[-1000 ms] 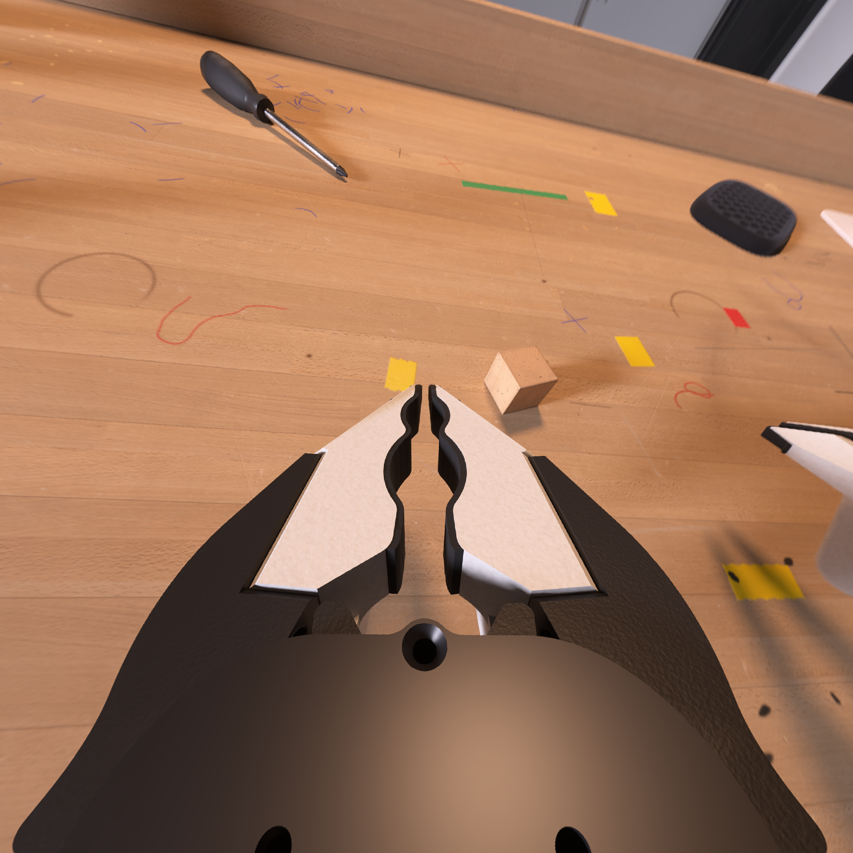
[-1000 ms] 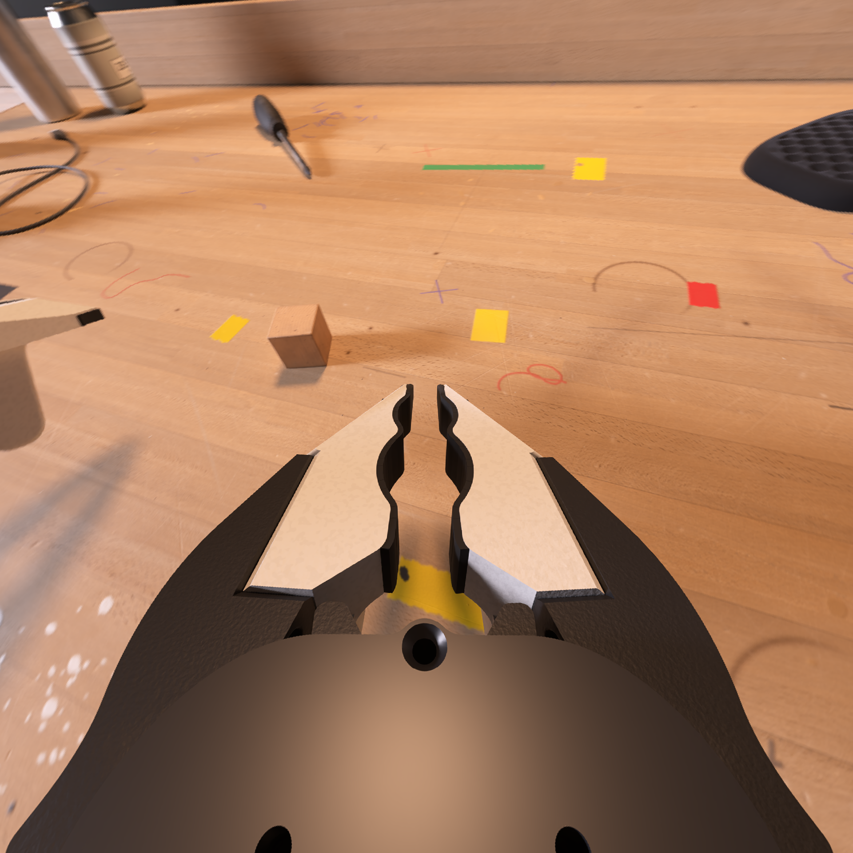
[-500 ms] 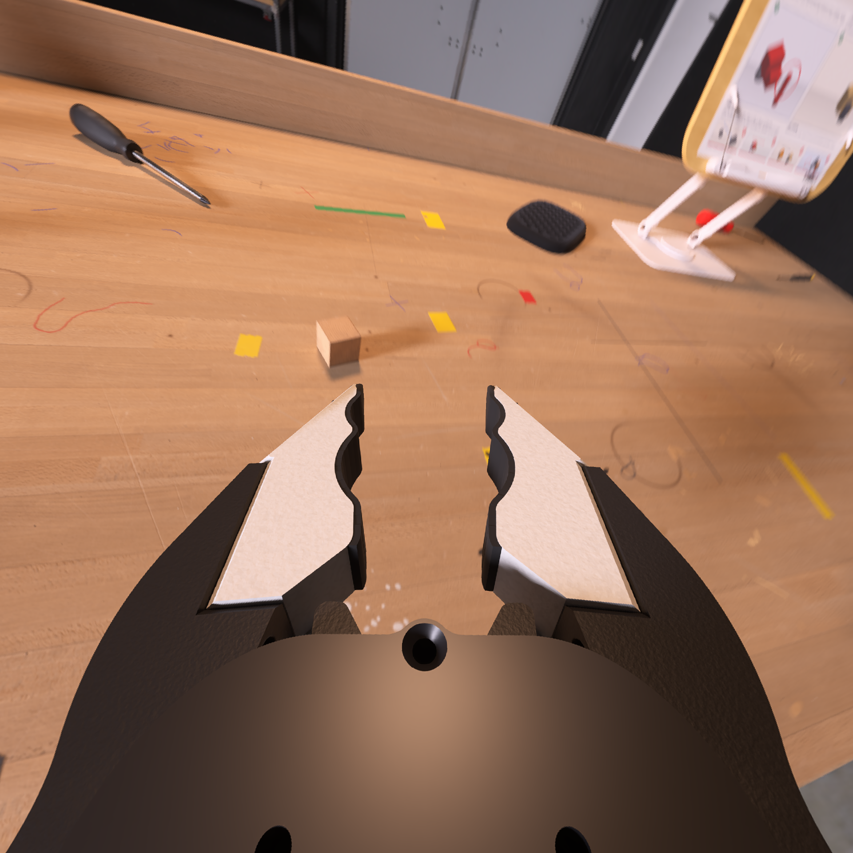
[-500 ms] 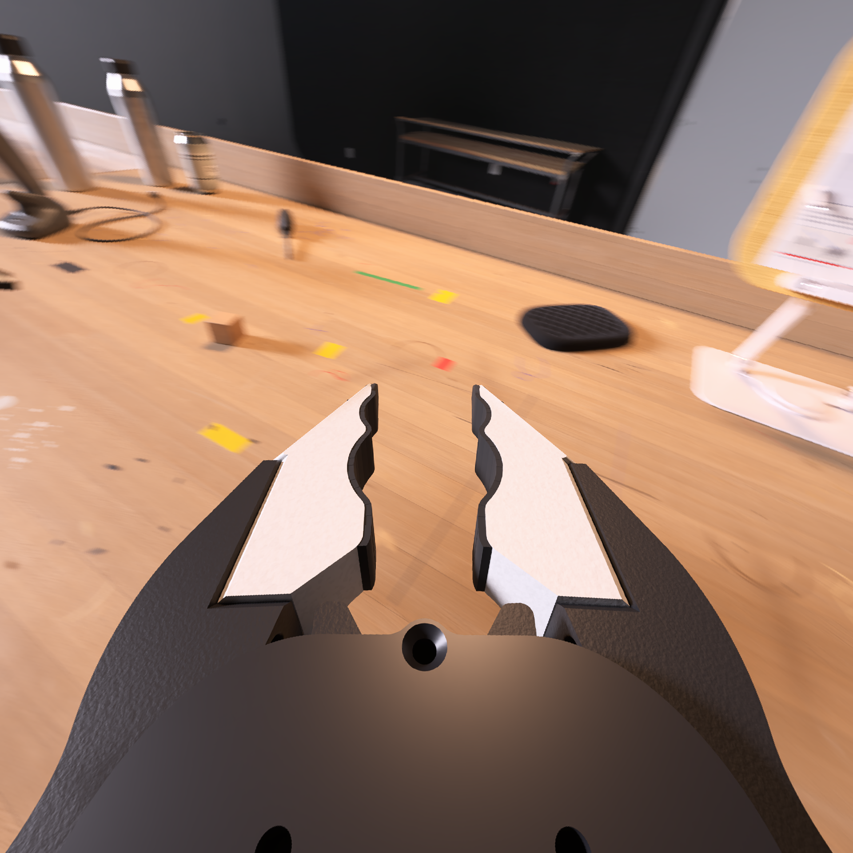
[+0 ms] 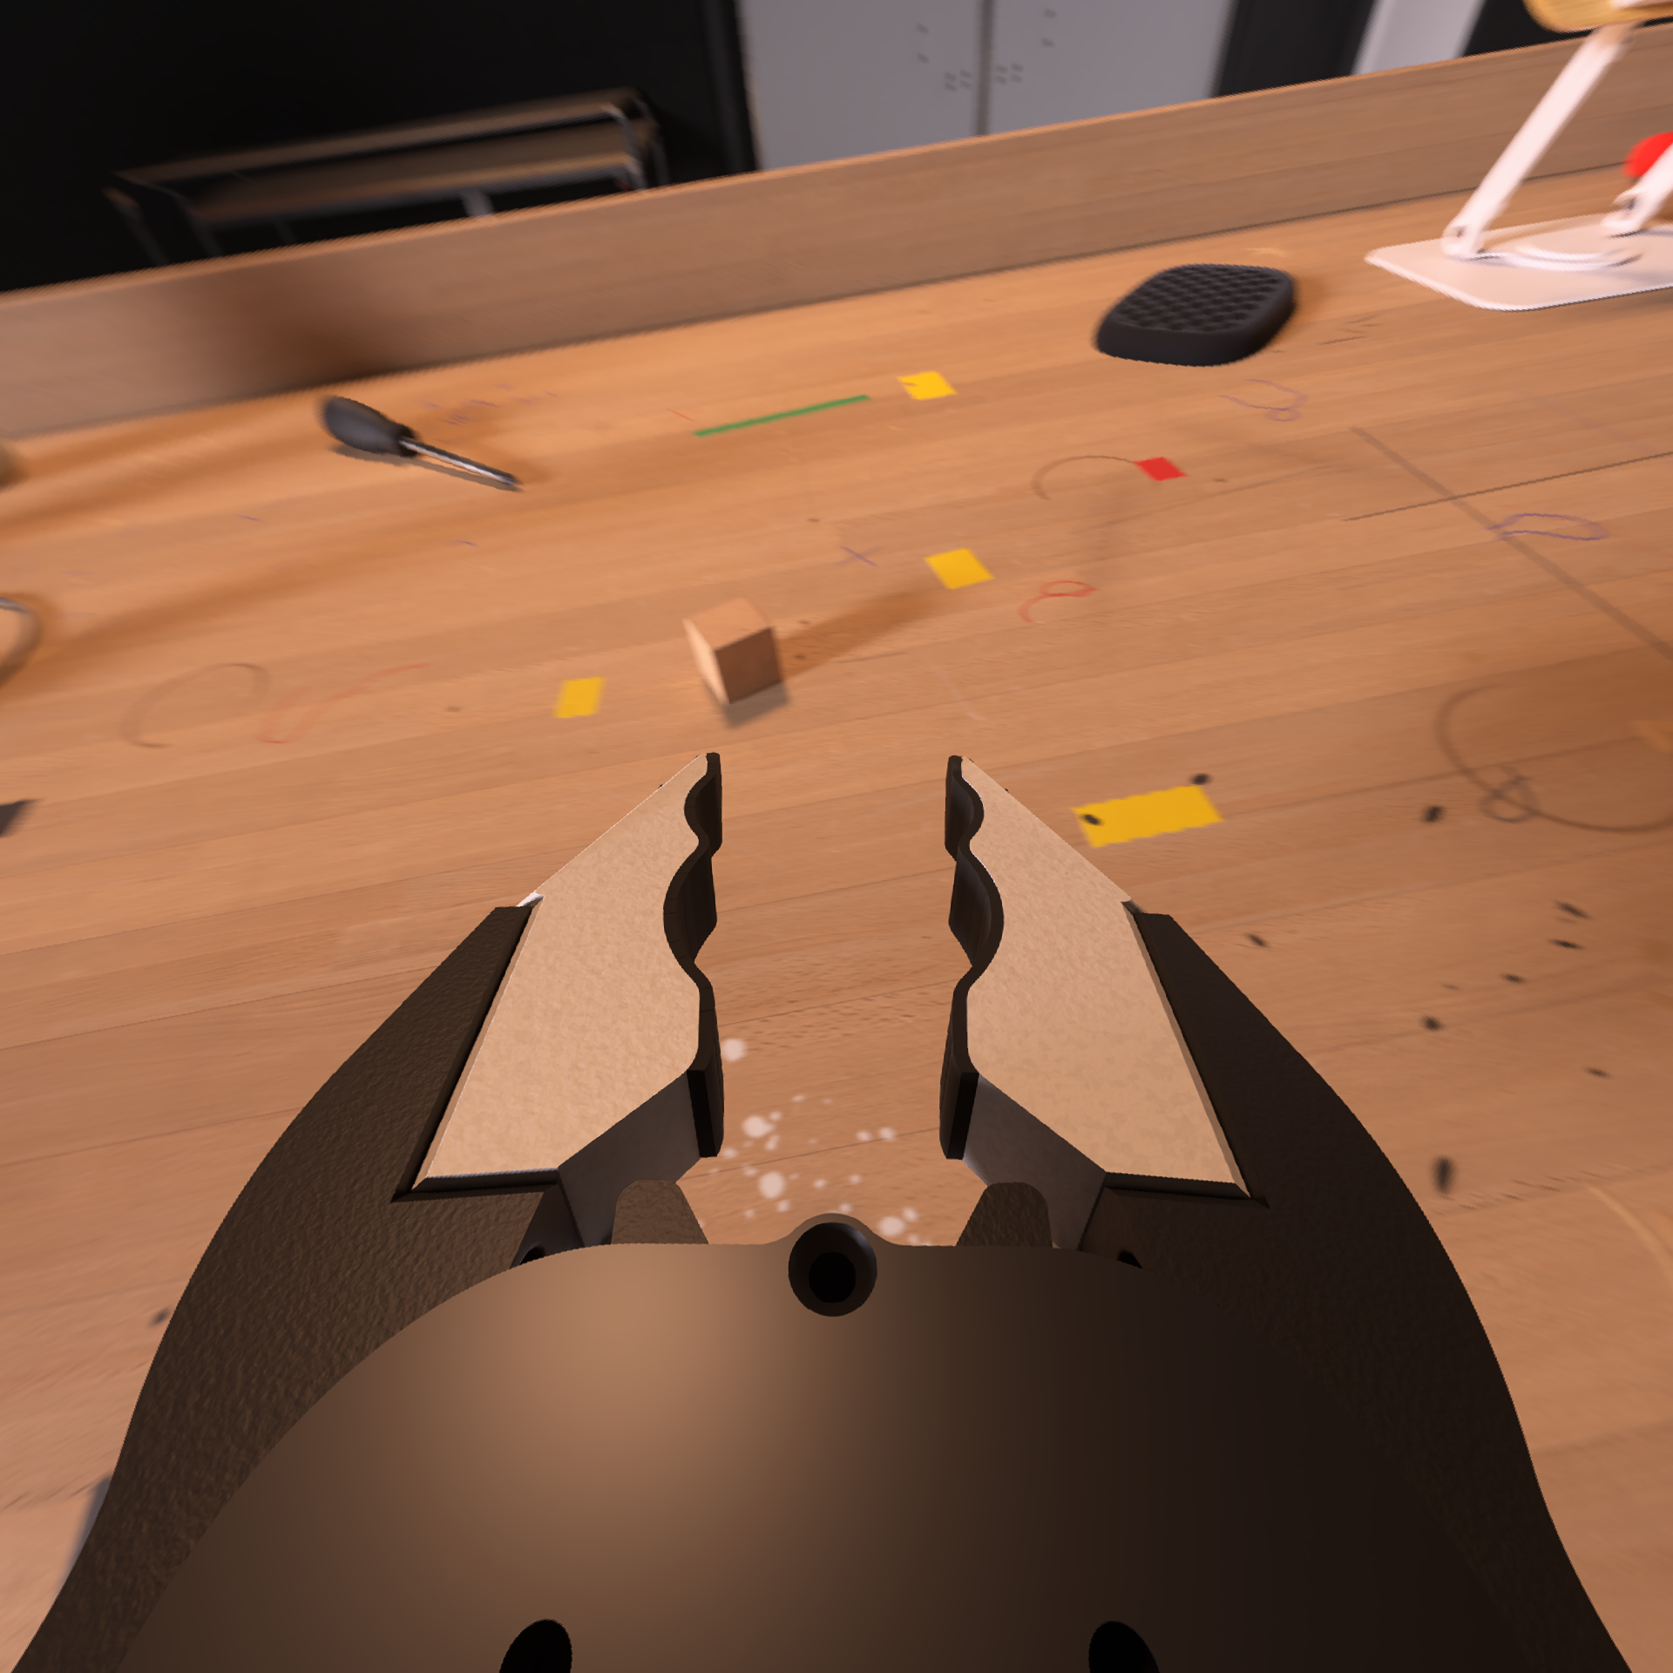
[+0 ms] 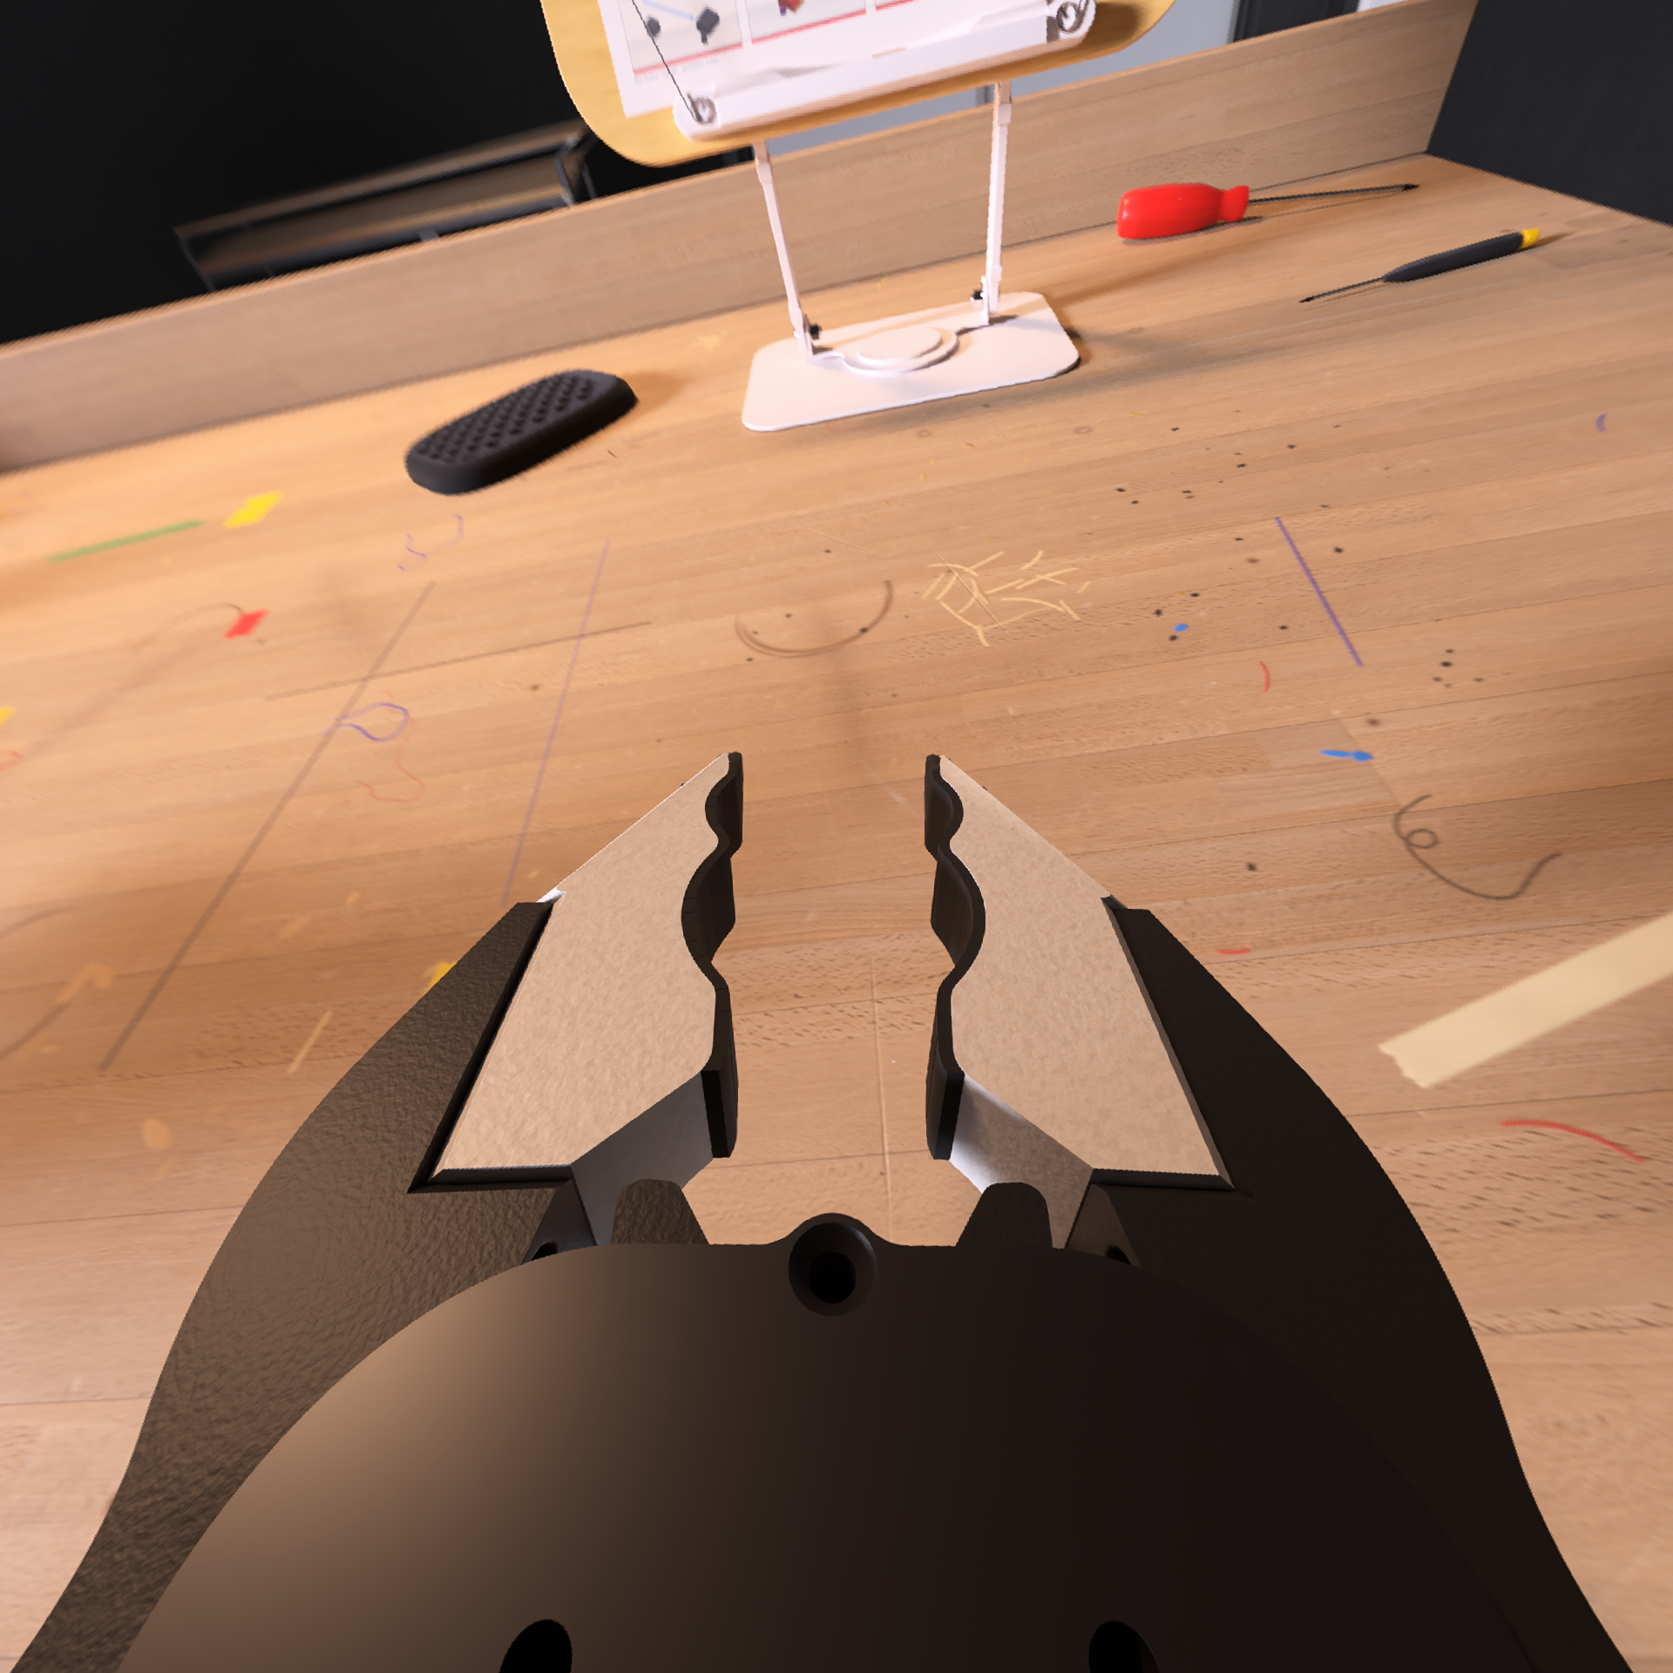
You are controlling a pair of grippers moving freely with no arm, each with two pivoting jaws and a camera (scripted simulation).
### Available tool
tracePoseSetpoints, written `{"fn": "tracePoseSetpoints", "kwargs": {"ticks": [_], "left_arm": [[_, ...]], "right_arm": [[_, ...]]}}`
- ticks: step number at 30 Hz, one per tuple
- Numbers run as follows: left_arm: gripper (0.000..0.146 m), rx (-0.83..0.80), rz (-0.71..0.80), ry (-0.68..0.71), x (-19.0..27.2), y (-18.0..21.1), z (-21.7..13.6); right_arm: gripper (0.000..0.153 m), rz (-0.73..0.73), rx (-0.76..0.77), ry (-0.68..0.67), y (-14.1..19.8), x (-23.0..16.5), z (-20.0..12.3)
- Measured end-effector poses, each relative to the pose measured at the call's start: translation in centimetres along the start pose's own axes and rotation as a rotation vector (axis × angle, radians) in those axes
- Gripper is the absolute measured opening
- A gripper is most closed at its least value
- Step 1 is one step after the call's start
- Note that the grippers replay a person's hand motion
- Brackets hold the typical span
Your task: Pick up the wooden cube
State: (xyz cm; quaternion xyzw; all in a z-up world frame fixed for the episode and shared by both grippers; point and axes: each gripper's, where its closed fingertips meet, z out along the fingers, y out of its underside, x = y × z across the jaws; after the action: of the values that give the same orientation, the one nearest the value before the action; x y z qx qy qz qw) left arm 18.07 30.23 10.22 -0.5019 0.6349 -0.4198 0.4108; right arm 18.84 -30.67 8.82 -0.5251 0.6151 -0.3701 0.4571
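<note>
The wooden cube sits on the wooden workbench in the left wrist view, a little ahead of my left gripper and slightly left of its centre line. The left gripper is open and empty, with bare bench between the fingers. My right gripper is open and empty too. It faces a different part of the bench, and the cube does not show in the right wrist view.
A black screwdriver lies far left. A black rubber pad and a white stand holding a board are at the back. A red screwdriver and a thin black tool lie far right. A raised wooden rim borders the bench.
Both grippers opened from nearly shut and pulled back. The left view swung so the cube sits ahead, slightly left. The right gripper turned right; the cube left its view.
</note>
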Motion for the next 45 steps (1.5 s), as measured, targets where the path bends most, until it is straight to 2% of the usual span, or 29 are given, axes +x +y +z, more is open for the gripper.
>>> {"fn": "tracePoseSetpoints", "kwargs": {"ticks": [4, 10, 18, 22, 27, 29, 34, 37, 40, 45], "left_arm": [[0.049, -0.040, -0.076, 0.120, 2.0, 0.3, 0.8], [0.049, -0.030, 0.041, 0.115, 2.2, 0.3, 1.4], [0.046, -0.066, 0.042, 0.275, 4.1, 0.2, 2.1], [0.051, -0.146, 0.239, 0.329, 2.6, -3.2, 3.4], [0.051, -0.455, 0.602, 0.414, -1.3, -5.0, 7.9], [0.052, -0.570, 0.693, 0.456, -2.5, -4.6, 9.8], [0.051, -0.706, 0.719, 0.556, -3.6, -1.8, 13.7], [0.050, -0.807, 0.776, 0.542, -4.6, 0.7, 15.5], [0.050, -0.857, 0.793, 0.558, -5.0, 1.2, 16.3], [0.050, -0.970, 0.911, 0.567, -4.6, 2.9, 16.8]], "right_arm": [[0.040, 0.037, 0.023, -0.012, 0.1, 0.1, -0.4], [0.038, 0.094, 0.024, -0.001, 0.4, 1.1, -1.2], [0.038, 0.062, -0.014, -0.021, 1.4, 0.0, -1.2], [0.038, 0.029, -0.015, -0.055, 1.5, -1.4, -1.5], [0.039, -0.038, -0.040, -0.105, 1.6, -3.5, -1.1], [0.039, -0.046, -0.041, -0.108, 1.8, -3.6, -1.0], [0.039, 0.030, -0.057, -0.144, 2.2, -3.2, -1.0], [0.040, 0.058, -0.055, -0.148, 2.2, -2.8, -1.2], [0.040, 0.064, -0.055, -0.140, 2.3, -2.5, -1.2], [0.039, 0.093, -0.069, -0.155, 2.4, -2.8, -0.9]]}}
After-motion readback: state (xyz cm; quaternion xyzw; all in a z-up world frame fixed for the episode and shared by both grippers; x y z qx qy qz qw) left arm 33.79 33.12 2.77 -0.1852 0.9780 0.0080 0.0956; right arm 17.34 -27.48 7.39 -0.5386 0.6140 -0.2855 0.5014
